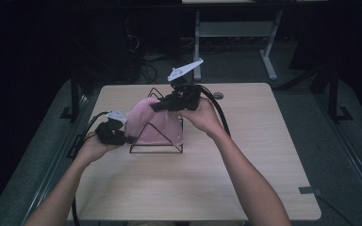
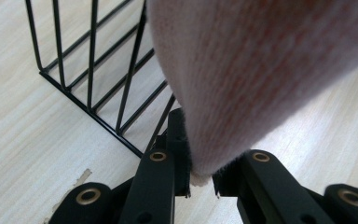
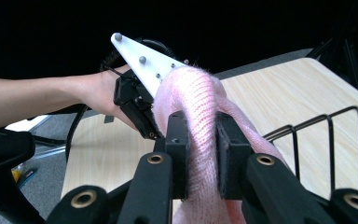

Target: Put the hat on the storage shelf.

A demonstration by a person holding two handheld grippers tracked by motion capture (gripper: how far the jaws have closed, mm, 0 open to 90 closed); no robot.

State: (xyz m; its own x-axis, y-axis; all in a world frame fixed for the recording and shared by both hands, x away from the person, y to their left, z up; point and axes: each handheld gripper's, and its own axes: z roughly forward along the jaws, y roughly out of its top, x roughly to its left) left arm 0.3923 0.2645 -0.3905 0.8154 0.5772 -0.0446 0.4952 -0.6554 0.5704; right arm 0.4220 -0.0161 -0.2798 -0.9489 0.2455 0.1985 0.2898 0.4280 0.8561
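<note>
A pink knitted cloth [image 1: 153,125] hangs over a black wire rack [image 1: 156,150] in the middle of the wooden table [image 1: 250,174]. My left gripper [image 1: 130,139] pinches the cloth's lower left edge. In the left gripper view the cloth [image 2: 261,70] runs down into the closed jaws of the left gripper [image 2: 203,165], beside the rack [image 2: 93,84]. My right gripper [image 1: 155,107] grips the top of the cloth from the right. In the right gripper view the right gripper [image 3: 200,135] squeezes a fold of the knit [image 3: 198,93], with the rack [image 3: 328,140] to the right and the left gripper [image 3: 137,100] beyond.
A round grommet [image 1: 218,95] sits near the table's far edge. A strip of tape [image 1: 308,190] lies at its right edge. Behind the table stand a metal desk frame [image 1: 268,52] and cables on the floor [image 1: 146,70]. Rails run along both sides.
</note>
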